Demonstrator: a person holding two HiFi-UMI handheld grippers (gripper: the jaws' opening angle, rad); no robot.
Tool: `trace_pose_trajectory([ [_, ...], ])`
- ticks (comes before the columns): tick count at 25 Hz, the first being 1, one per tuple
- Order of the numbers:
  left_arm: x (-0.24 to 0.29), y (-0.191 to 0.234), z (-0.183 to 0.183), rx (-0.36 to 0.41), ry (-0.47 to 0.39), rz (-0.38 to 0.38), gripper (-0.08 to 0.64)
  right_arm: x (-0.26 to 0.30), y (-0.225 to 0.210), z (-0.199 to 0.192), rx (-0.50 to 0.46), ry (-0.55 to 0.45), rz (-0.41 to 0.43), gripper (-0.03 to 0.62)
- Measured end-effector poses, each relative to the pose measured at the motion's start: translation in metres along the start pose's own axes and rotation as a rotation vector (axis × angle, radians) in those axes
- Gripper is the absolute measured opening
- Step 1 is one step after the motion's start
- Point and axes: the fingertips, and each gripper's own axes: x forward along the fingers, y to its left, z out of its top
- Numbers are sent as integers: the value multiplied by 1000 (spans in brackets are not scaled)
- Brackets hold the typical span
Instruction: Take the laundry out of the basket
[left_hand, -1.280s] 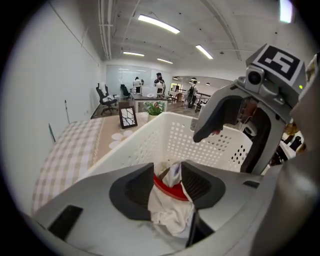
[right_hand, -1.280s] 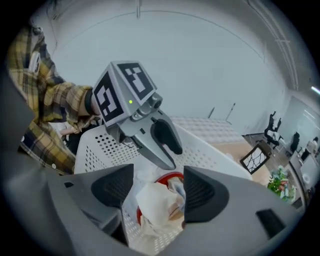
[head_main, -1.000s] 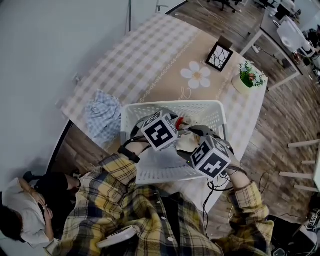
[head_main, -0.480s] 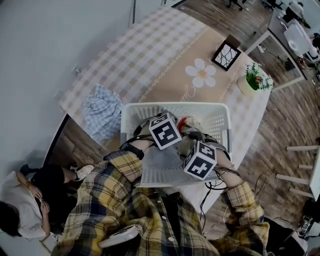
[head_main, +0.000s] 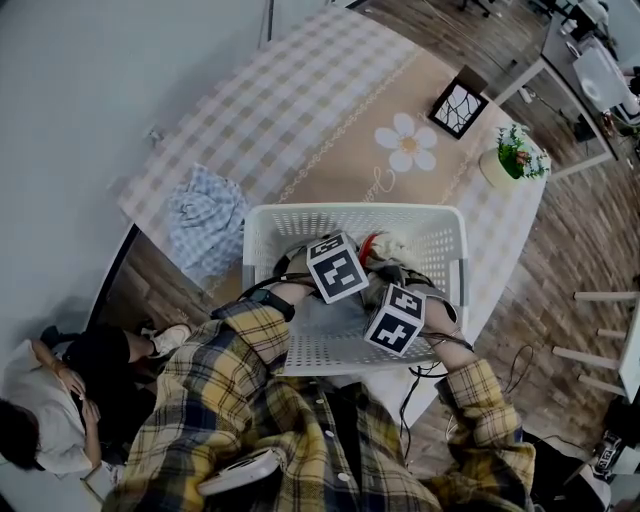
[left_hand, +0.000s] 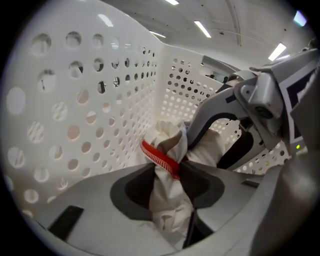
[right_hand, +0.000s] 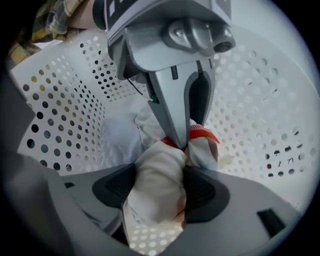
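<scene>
1. The laundry (left_hand: 170, 137) is lying inside the basket (head_main: 350, 218), bunched toward its far wall. It is a crumpled white garment with a red ribbed band running across its top.
2. The left hand-held gripper (left_hand: 167, 187) is reaching down into the basket and pinching a narrow fold of the laundry just under the red band. Its jaws have just been closing, and both pads are pressing on the cloth.
3. The right hand-held gripper (right_hand: 159, 189) is pointing steeply down into the basket beside the left one and clamping a thicker white bunch of the same laundry. Its jaws have just been closing too, and the cloth is filling the gap between the pads.
4. Compared with a second ago, both are reaching deeper into the basket, and the person is leaning further over it.
5. A blue cloth (head_main: 205, 220) is lying on the surface (head_main: 330, 110) just left of the basket, as before.
</scene>
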Motion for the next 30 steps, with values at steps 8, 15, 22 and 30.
trace_pose_trajectory([
  [8, -1, -7, -5, 38, 28, -27, 117, -1, 0, 3, 1, -7, -29, 176],
  [15, -8, -10, -4, 41, 28, -37, 100, -9, -2, 8, -9, -21, -57, 112],
  [22, -36, -5, 5, 9, 3, -6, 94, -37, -10, 26, -14, -70, -126, 103],
  [30, -89, -10, 38, 12, -105, 91, 92, -97, -21, 38, -8, -140, -254, 103],
])
